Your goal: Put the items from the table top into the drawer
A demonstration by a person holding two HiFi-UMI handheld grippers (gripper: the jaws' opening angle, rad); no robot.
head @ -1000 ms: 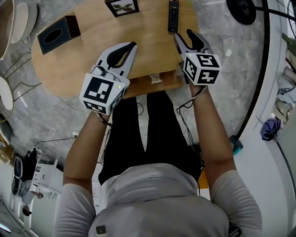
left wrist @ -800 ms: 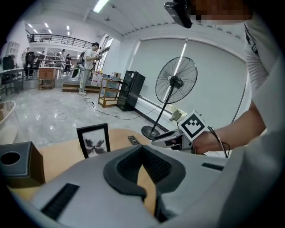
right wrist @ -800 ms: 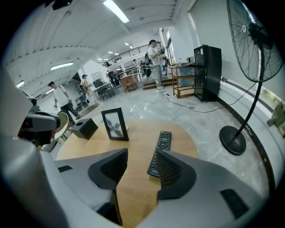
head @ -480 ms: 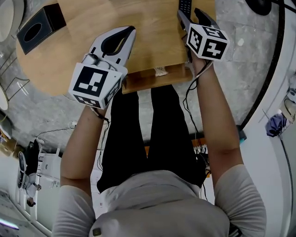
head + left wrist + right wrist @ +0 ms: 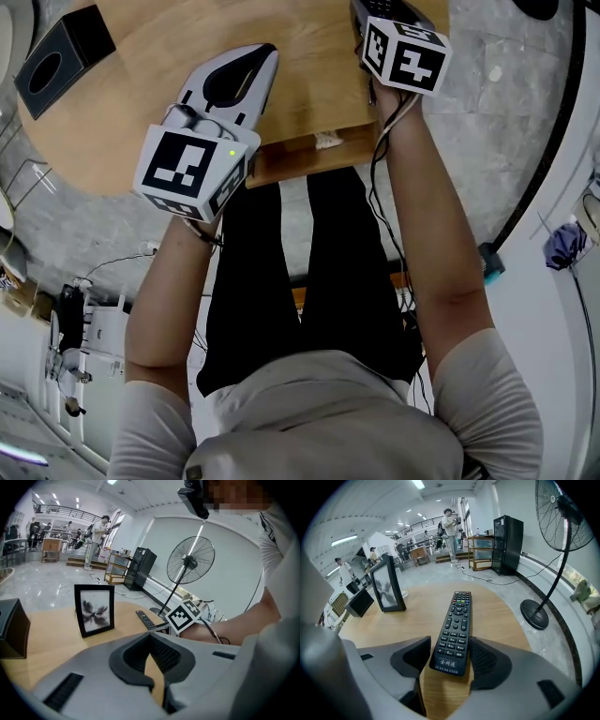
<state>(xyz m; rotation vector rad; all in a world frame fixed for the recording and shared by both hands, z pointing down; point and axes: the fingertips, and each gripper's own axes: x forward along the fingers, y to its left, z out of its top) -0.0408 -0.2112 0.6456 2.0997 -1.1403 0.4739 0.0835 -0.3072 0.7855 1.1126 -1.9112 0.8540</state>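
Note:
A black remote (image 5: 454,630) lies flat on the round wooden table (image 5: 159,112). My right gripper (image 5: 449,660) straddles its near end. Its jaws have just been opening and stand open, one pad on each side of the remote. In the head view only its marker cube (image 5: 405,52) shows, at the top edge. My left gripper (image 5: 264,54) hovers over the table's front middle, shut and empty. A black picture frame (image 5: 93,609) stands upright farther back. A shallow wooden drawer (image 5: 309,155) juts out under the table's front edge.
A black tissue box (image 5: 56,56) sits at the table's left end. A floor fan (image 5: 190,562) stands beyond the table's right side. Cables and clutter lie on the grey floor around the person's legs.
Both grippers have come down toward the table. The right one has moved forward over the remote's near end, and its jaws have left the head view at the top.

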